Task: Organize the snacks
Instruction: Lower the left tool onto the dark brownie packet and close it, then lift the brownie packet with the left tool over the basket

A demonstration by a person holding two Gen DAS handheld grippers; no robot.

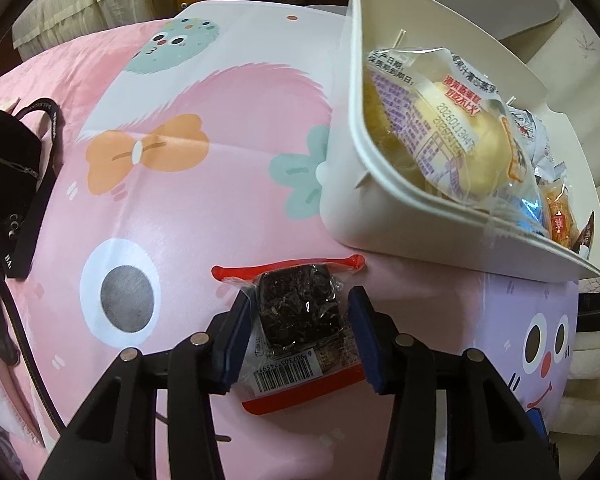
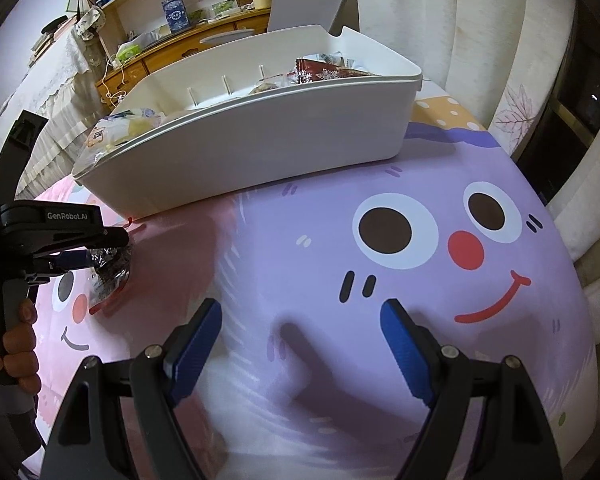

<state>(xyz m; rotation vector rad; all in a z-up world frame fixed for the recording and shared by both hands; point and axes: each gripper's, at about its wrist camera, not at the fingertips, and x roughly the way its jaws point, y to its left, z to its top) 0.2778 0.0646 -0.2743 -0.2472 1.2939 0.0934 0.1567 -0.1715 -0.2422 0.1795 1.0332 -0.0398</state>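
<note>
Your left gripper [image 1: 300, 312] points steeply down at the cartoon-printed pink and lilac tablecloth [image 1: 188, 216], its blue pads on either side of a clear, red-edged packet holding a dark square snack [image 1: 296, 312]; whether they press it you cannot tell. Your hand [image 2: 18, 344] grips its handle at the cloth's left edge. Your right gripper [image 2: 302, 322] tilts down over the lilac face, jaws wide and empty. Beyond, toward the far edge, the white plastic bin [image 2: 260, 136] holds wrapped snacks.
</note>
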